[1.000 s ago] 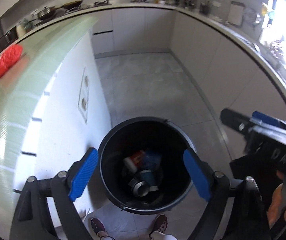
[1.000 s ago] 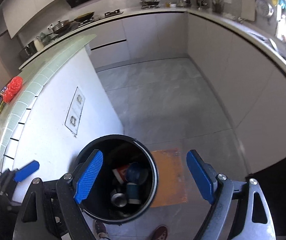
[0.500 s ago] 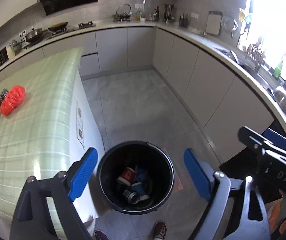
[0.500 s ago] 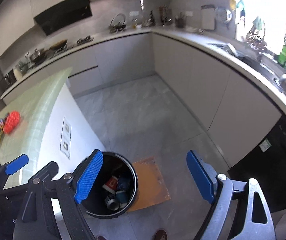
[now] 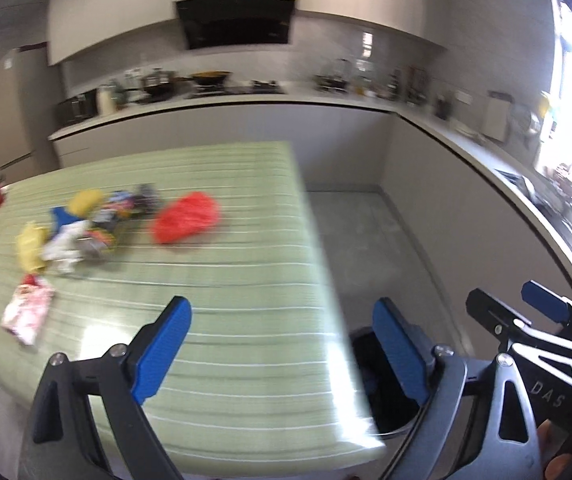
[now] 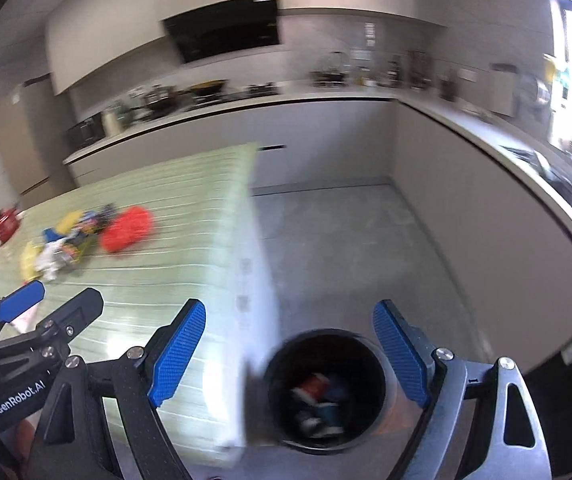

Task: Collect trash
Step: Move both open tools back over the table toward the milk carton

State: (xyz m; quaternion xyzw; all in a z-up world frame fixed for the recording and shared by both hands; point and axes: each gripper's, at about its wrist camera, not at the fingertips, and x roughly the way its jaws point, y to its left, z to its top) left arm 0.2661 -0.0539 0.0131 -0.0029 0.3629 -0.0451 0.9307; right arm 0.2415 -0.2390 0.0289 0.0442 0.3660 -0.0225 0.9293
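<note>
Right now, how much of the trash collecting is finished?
Done: several cups and scraps lie in the round black bin. In hand: nothing; left tongs and right tongs are open and empty. Left: the red crumpled bag and colourful wrappers on the green striped counter.

Blurred trash pile (image 5: 98, 224) on green counter; black bin (image 6: 325, 388) on floor beside it, holding cups.
</note>
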